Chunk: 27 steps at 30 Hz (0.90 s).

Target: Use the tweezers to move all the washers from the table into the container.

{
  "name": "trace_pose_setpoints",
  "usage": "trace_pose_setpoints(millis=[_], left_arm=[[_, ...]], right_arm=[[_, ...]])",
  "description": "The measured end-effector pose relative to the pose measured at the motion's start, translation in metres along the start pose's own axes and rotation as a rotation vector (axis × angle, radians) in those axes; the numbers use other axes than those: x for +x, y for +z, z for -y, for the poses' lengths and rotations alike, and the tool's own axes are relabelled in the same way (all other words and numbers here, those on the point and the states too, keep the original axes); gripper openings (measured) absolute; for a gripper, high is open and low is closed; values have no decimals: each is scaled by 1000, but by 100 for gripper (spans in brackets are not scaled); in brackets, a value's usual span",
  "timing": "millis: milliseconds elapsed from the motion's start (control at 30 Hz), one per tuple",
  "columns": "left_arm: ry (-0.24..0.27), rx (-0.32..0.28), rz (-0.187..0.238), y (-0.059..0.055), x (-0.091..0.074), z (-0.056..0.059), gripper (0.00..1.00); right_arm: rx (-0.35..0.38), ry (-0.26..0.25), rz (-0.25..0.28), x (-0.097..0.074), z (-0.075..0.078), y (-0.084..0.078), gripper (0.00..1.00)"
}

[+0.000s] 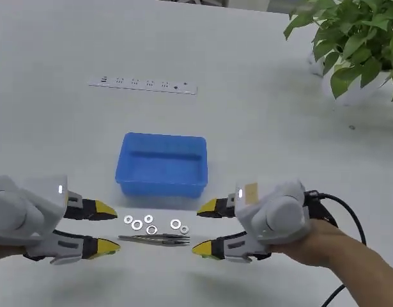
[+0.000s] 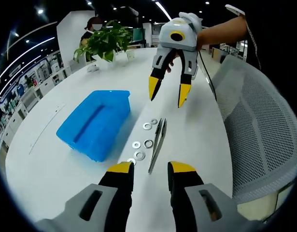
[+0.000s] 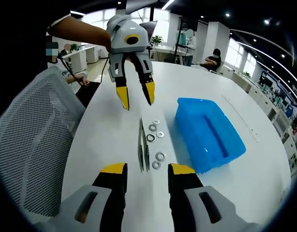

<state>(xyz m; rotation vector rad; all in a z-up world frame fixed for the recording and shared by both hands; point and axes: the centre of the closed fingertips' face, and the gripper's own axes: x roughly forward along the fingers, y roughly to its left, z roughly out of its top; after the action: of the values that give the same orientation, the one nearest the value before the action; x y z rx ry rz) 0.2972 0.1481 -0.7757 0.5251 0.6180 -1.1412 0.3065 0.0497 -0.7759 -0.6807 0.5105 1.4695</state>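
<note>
Several silver washers [image 1: 150, 224] lie in a loose row on the white table, just in front of the blue container [image 1: 162, 164]. Metal tweezers [image 1: 154, 239] rest flat beside them on the near side. My left gripper [image 1: 108, 228] hovers open at the left of the washers, and my right gripper [image 1: 206, 228] hovers open at their right; the two face each other with nothing held. From the left gripper view the washers [image 2: 144, 143] and tweezers [image 2: 157, 144] lie ahead of my left gripper [image 2: 150, 169]. From the right gripper view the tweezers [image 3: 143, 150] and washers [image 3: 157, 137] lie before my right gripper [image 3: 147, 169].
A white power strip [image 1: 144, 84] lies on the table beyond the container. A potted green plant [image 1: 353, 45] stands at the far right. A black cable [image 1: 346, 214] trails from the right gripper. A mesh office chair [image 2: 261, 130] stands at the table's edge.
</note>
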Motion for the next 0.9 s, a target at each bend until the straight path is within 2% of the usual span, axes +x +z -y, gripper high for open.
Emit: trace_pose_setpoints(millis=[467,900], left_arm=[[-60,49,-57,-12,10,-2,21],[-102,92,-103,-19,18,-4,13]], right_arm=[[-101,91,-63,30,-5,2,24],[-115,135,-118,48,-4,-3,17]])
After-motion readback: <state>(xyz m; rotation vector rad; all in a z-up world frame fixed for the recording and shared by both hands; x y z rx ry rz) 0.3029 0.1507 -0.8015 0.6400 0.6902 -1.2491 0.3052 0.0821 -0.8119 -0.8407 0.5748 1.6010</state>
